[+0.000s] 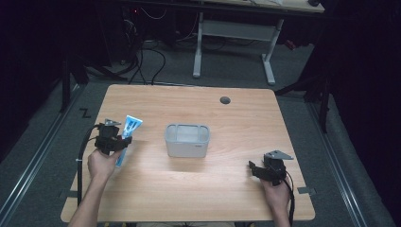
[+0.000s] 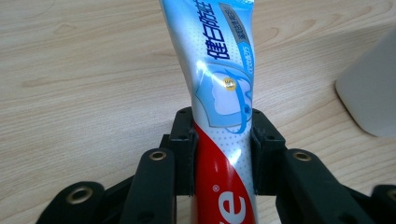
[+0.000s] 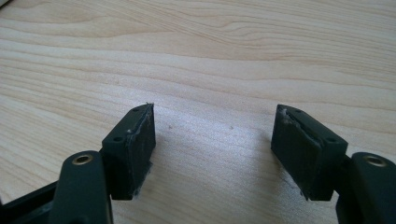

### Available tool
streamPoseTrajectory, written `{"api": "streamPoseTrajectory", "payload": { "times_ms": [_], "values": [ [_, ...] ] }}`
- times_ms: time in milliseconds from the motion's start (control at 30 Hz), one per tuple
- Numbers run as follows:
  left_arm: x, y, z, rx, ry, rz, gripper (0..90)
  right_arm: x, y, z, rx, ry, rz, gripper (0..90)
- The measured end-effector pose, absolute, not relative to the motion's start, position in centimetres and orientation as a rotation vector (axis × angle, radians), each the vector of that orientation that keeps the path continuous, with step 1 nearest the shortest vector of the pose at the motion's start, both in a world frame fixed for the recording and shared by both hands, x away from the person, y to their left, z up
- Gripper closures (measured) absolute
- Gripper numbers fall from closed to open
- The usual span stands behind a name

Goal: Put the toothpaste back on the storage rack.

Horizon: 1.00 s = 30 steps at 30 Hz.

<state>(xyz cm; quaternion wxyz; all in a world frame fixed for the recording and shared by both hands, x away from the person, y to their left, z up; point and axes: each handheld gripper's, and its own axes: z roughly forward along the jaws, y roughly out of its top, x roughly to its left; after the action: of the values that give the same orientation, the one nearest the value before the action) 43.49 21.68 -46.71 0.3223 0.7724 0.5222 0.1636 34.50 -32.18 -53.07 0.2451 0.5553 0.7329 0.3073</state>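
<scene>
A blue, white and red toothpaste tube lies at the table's left side, its flat crimped end pointing away from the person. My left gripper is shut on it; in the left gripper view both jaws press the toothpaste tube near where the red part begins, and my left gripper holds it low over the wood. A translucent white bin stands in the middle of the table, its corner showing to the right of the tube. My right gripper rests at the front right, open; the right gripper has only bare wood between its jaws.
The wooden table has a round cable hole near its far edge. Beyond the table stands a white-legged desk on grey floor with cables. A person's forearms come in from the bottom edge.
</scene>
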Motion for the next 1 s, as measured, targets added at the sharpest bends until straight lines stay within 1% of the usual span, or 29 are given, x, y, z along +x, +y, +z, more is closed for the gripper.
{"api": "streamPoseTrajectory", "payload": {
  "times_ms": [100, 267, 433, 633, 733, 900, 1000],
  "values": [
    [43.2, 21.7, -46.4, 2.009, 1.365, 0.427, 67.8, 34.5, -32.2, -53.1, 1.516, 2.000, 0.839, 30.6],
    [43.0, 21.6, -46.1, 1.998, 1.348, 0.387, 67.6, 34.5, -32.2, -53.1, 1.516, 2.000, 0.839, 30.6],
    [42.7, 21.3, -45.9, 2.004, 1.335, 0.396, 67.5, 34.5, -32.2, -53.1, 1.516, 2.001, 0.839, 30.6],
    [42.3, 20.6, -44.7, 2.021, 1.288, 0.410, 67.5, 34.5, -32.2, -53.1, 1.510, 2.004, 0.840, 30.6],
    [42.0, 20.3, -44.0, 1.988, 1.258, 0.388, 67.6, 34.5, -32.2, -53.1, 1.510, 2.004, 0.840, 30.5],
    [41.7, 19.9, -43.6, 1.983, 1.239, 0.390, 67.5, 34.5, -32.2, -53.1, 1.514, 2.003, 0.840, 30.5],
    [41.6, 19.5, -43.3, 2.001, 1.223, 0.415, 67.7, 34.5, -32.2, -53.1, 1.514, 2.003, 0.840, 30.5]
  ]
}}
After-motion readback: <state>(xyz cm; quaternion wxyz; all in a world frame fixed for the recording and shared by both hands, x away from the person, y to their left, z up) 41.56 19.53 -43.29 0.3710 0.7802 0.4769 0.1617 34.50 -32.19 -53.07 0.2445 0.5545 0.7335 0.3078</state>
